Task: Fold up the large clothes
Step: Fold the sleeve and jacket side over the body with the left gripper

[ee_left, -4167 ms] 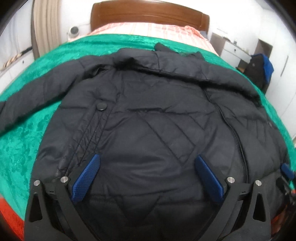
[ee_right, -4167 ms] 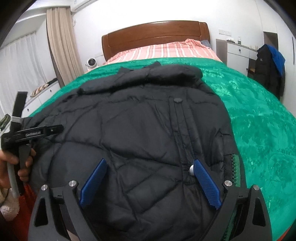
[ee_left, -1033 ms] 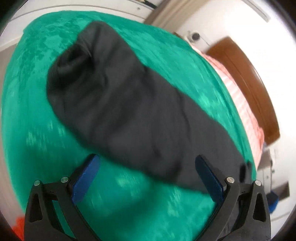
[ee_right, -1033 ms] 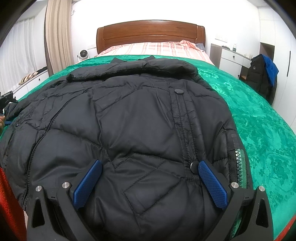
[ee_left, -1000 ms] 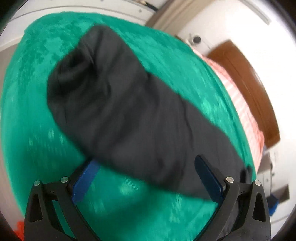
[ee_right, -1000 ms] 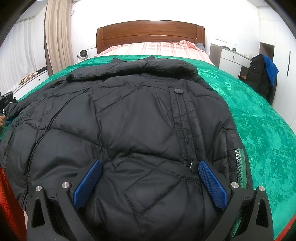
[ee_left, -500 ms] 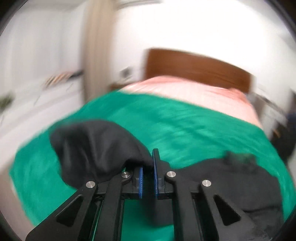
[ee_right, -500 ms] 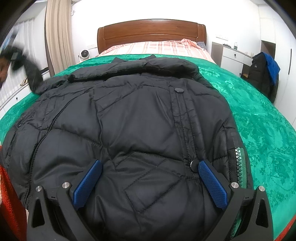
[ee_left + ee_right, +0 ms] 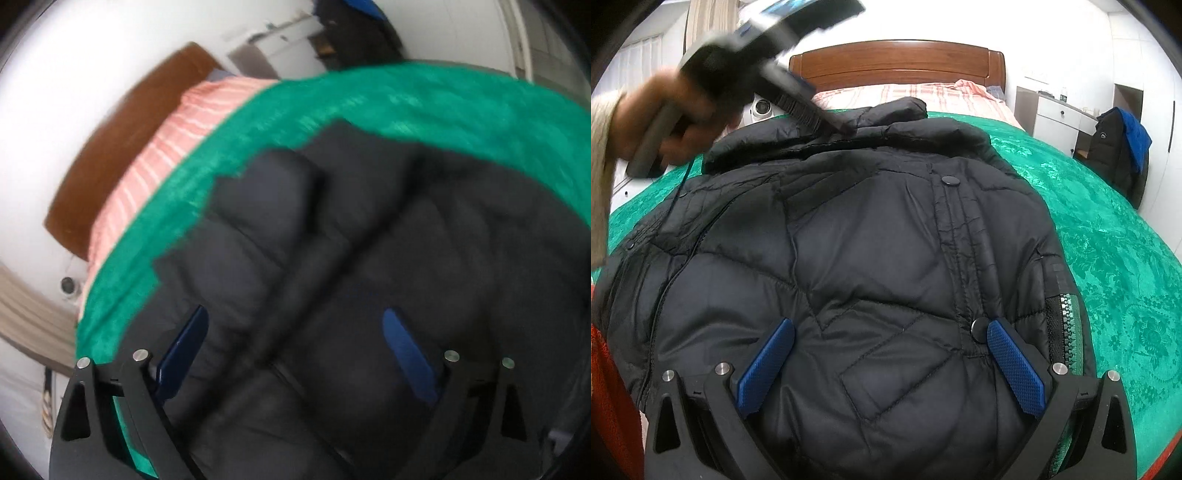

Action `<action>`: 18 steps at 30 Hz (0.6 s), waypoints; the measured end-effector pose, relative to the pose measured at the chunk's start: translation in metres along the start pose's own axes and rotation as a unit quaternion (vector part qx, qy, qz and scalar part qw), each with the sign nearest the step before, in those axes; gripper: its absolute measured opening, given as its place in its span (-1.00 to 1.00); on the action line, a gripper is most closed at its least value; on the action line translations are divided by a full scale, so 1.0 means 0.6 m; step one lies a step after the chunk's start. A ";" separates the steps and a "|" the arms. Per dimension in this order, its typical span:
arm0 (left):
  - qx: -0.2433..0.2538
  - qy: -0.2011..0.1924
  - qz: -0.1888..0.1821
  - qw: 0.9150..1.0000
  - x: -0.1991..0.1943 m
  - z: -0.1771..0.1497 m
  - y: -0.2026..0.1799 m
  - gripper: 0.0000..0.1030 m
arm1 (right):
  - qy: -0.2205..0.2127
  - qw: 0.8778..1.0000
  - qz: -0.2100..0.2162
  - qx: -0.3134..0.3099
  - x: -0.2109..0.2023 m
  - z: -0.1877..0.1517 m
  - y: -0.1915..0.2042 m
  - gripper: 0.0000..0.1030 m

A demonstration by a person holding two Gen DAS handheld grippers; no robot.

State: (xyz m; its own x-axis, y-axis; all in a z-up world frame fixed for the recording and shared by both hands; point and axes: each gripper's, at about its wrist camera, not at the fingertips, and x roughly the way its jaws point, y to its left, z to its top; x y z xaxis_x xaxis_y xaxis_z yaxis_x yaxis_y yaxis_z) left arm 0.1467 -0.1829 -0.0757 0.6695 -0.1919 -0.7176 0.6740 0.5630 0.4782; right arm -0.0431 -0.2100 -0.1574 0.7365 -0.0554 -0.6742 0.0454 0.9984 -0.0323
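Two wide-open grippers over one black quilted puffer jacket spread front-up on the green patterned bedspread.

The left gripper has just let its jaws spread and holds nothing; its blurred view looks down on dark sleeve or shoulder fabric near the collar end. In the right wrist view it appears above the collar, gripped by the person's hand. The right gripper hangs over the lower front, blue pads either side of the snap placket, released and apparently clear of the cloth. The step seems to be laying the left sleeve across the chest. To do it well, check the sleeve lies flat inside the body outline, smooth trapped air from the padding, then take the other sleeve by its cuff.
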 end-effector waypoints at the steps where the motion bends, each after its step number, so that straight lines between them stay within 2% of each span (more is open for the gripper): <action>1: -0.013 0.007 -0.004 1.000 0.000 -0.018 0.011 0.88 | 0.000 1.000 0.001 0.000 0.000 0.000 -0.001 1.00; 5: -0.090 0.022 -0.013 0.996 -0.059 -0.081 0.049 0.92 | 0.002 1.000 0.002 0.001 0.001 0.001 -0.001 1.00; 8: -0.157 0.023 -0.009 0.987 -0.096 -0.136 0.097 0.94 | 0.002 1.000 0.001 0.000 0.002 0.001 0.000 1.00; 10: -0.183 0.024 0.008 0.983 -0.111 -0.172 0.121 0.95 | 0.002 1.000 0.000 0.000 0.002 0.001 0.001 1.00; 12: -0.207 0.028 0.040 0.977 -0.124 -0.209 0.141 0.95 | 0.002 1.000 -0.002 -0.001 0.002 0.002 0.001 1.00; 13: -0.231 0.030 0.055 0.971 -0.133 -0.233 0.155 0.95 | 0.002 1.000 -0.003 -0.001 0.002 0.002 0.002 1.00; 15: -0.283 0.029 0.062 0.957 -0.146 -0.272 0.166 0.96 | 0.003 1.000 -0.004 0.001 0.001 0.003 0.002 1.00; 17: -0.356 0.026 0.057 0.932 -0.149 -0.319 0.182 0.96 | 0.003 1.000 -0.005 0.001 0.002 0.003 0.003 1.00; 18: -0.398 0.023 0.050 0.916 -0.146 -0.346 0.187 0.96 | 0.003 1.000 -0.006 0.001 0.002 0.003 0.003 1.00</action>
State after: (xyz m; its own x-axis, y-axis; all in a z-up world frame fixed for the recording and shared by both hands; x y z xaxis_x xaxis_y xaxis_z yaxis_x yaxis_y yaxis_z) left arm 0.0988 0.0640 -0.0640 0.6890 -0.0829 -0.7200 0.1556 0.9872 0.0352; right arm -0.0406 -0.2081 -0.1570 0.7316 -0.0666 -0.6784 0.0550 0.9977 -0.0387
